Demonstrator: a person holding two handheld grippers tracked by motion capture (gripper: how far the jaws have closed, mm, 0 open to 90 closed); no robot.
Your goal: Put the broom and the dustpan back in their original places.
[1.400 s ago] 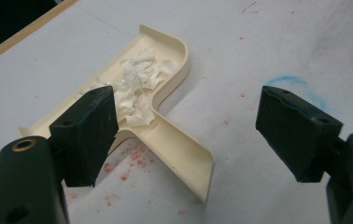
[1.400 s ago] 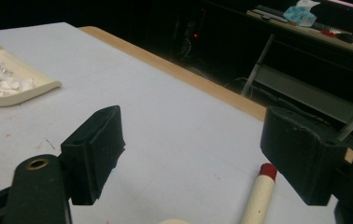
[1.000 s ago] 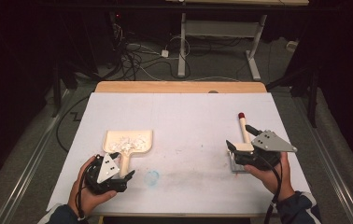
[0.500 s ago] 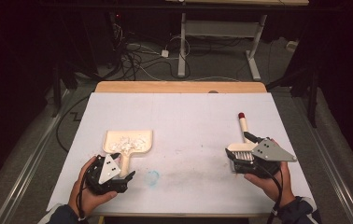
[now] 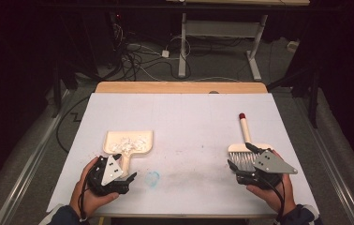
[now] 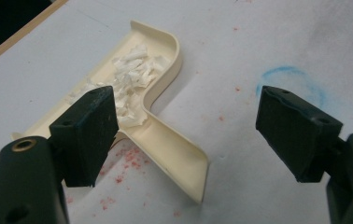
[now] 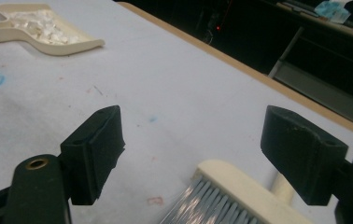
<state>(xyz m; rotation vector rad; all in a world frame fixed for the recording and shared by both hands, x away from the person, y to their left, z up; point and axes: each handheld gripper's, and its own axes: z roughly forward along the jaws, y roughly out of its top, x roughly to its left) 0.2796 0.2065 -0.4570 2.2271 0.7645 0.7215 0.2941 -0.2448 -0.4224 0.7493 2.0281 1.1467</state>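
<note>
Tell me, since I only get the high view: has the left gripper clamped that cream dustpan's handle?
Observer: No. The left gripper is open, its jaws wide apart on either side of the dustpan handle.
Operator: What's inside the pan?
Observer: A pile of small white shreds, possibly paper.
Operator: Does the right one hold the brush?
Observer: No. The right gripper is open too; the brush lies between its jaws, grey bristles toward the camera.

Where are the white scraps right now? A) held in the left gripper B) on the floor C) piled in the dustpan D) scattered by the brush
C: the white scraps lie heaped inside the cream dustpan, which rests flat on the table.
</note>
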